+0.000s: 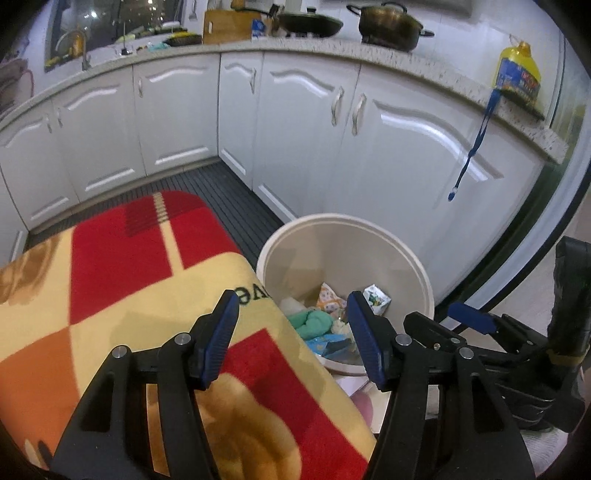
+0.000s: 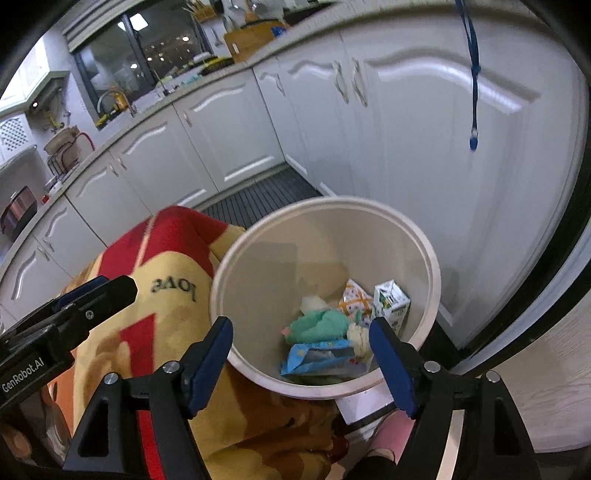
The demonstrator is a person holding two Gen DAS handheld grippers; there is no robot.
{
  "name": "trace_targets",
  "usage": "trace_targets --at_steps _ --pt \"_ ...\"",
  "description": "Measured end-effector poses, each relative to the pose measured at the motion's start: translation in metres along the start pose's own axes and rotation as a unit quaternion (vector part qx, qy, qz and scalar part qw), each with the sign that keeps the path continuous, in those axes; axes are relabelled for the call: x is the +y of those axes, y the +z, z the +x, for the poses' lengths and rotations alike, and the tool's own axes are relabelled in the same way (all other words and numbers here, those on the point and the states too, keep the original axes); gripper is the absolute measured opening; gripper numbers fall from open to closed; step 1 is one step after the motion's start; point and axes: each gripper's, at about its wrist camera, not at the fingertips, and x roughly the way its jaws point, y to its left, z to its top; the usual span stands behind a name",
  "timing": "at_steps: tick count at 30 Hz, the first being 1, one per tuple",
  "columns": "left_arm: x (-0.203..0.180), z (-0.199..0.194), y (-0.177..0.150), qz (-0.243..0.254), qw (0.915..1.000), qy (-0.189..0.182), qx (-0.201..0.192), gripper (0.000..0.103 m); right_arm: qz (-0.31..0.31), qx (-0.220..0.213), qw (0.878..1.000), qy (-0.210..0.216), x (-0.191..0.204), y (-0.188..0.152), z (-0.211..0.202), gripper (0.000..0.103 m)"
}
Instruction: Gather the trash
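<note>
A cream round trash bin [image 1: 424, 273] [image 2: 436, 269] stands on the floor against white cabinets. Inside lie a small milk carton [image 2: 392, 299] [image 1: 376, 297], a green crumpled wrapper [image 2: 321, 325] [image 1: 310, 321], a blue packet [image 2: 317, 358], a patterned packet [image 2: 354, 295] and white tissue. My left gripper [image 1: 291, 332] is open and empty, above the blanket's edge and the bin's left rim. My right gripper [image 2: 301, 360] is open and empty, above the bin's near rim. The right gripper also shows in the left wrist view [image 1: 469, 317].
A red, yellow and orange blanket [image 1: 147, 288] [image 2: 166, 280] covers a surface left of the bin. White cabinets [image 1: 295, 122] and a countertop with pots [image 1: 391, 22] curve behind. A blue lanyard [image 1: 476, 140] hangs from the counter by a yellow bottle [image 1: 517, 70]. Dark slatted matting [image 1: 229, 199] covers the floor.
</note>
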Motion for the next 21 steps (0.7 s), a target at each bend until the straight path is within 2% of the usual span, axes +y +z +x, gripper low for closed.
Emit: trace_targets --at_steps 4,6,8,11,21 --pt "0.000 -0.020 -0.002 0.002 0.9998 0.009 -0.020 0.062 -0.009 -0.031 0.999 0.001 0.012 0.001 -0.020 0.080" --pt "0.003 -0.033 -0.005 0.000 0.9994 0.012 -0.032 0.073 -0.016 -0.045 0.999 0.001 0.018 0.000 -0.031 0.081" --pt "0.004 -0.043 -0.006 0.000 0.9990 0.015 -0.042 0.074 -0.023 -0.060 0.998 -0.002 0.024 -0.001 -0.041 0.082" --pt "0.008 -0.062 -0.008 -0.005 0.9977 0.022 -0.064 0.083 -0.029 -0.085 0.996 -0.002 0.032 -0.002 -0.058 0.087" --pt "0.018 -0.114 -0.016 -0.013 0.9927 0.037 -0.114 0.085 -0.033 -0.147 0.989 -0.005 0.054 -0.008 -0.102 0.100"
